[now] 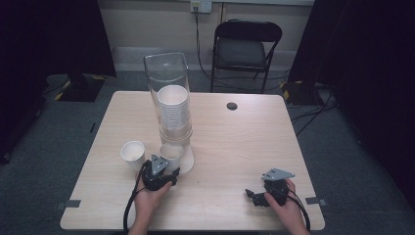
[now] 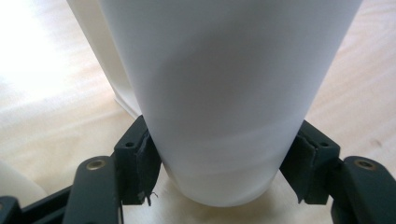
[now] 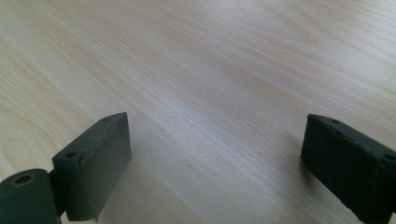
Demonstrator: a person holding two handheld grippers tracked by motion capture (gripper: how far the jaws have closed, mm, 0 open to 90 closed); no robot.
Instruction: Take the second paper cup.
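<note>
At five o'clock on the wooden surface [image 1: 230, 147], the right gripper [image 1: 255, 196] lay with jaws spread, grasping nothing. At seven o'clock, the left gripper [image 1: 171, 172] clasped a paper cup [image 2: 224, 93] at the clear dispenser's [image 1: 169, 83] foot. Another cup [image 1: 132, 152] stood toward nine o'clock.

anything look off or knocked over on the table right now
Nothing stands out. The clear dispenser stands upright with its stack of cups inside, one loose cup sits upright beside it, and the left gripper has its jaws around another upright cup. No spills show on the table.
</note>
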